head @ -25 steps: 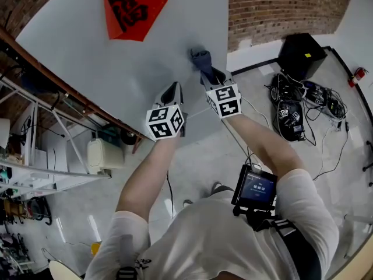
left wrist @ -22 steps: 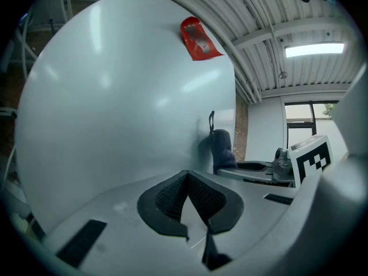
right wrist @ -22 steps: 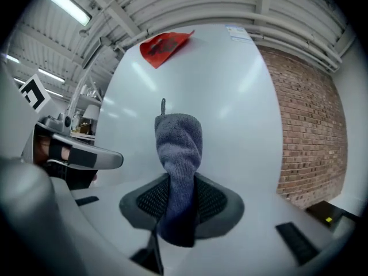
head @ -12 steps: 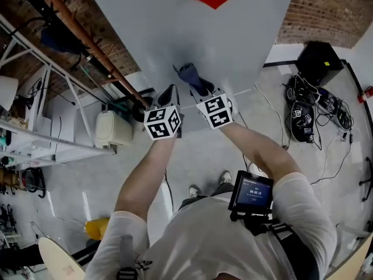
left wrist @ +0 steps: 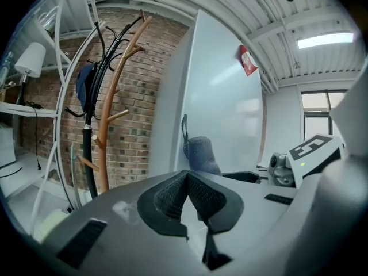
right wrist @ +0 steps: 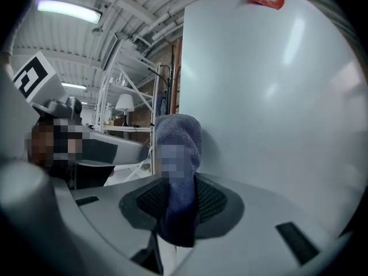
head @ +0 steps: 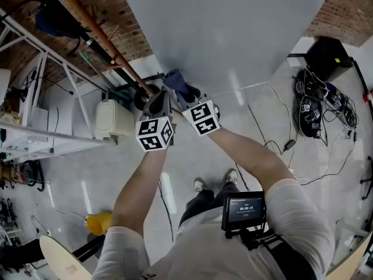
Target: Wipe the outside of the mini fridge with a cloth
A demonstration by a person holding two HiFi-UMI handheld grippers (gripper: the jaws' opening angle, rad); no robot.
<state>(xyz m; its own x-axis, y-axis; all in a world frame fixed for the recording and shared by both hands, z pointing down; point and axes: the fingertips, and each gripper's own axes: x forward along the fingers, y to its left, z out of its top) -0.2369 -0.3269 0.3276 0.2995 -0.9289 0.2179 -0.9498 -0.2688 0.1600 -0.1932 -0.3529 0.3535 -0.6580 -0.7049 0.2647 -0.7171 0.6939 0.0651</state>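
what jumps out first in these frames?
The big white fridge face fills the top of the head view. The right gripper is shut on a blue cloth close by that face, near its lower left corner. The left gripper beside it is shut and empty.

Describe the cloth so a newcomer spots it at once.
Find the big pale fridge panel filling the head view's top. At its lower left edge, the right gripper pinches a blue-grey cloth. It is the only soft, dark thing against that panel; the left gripper beside it holds nothing.
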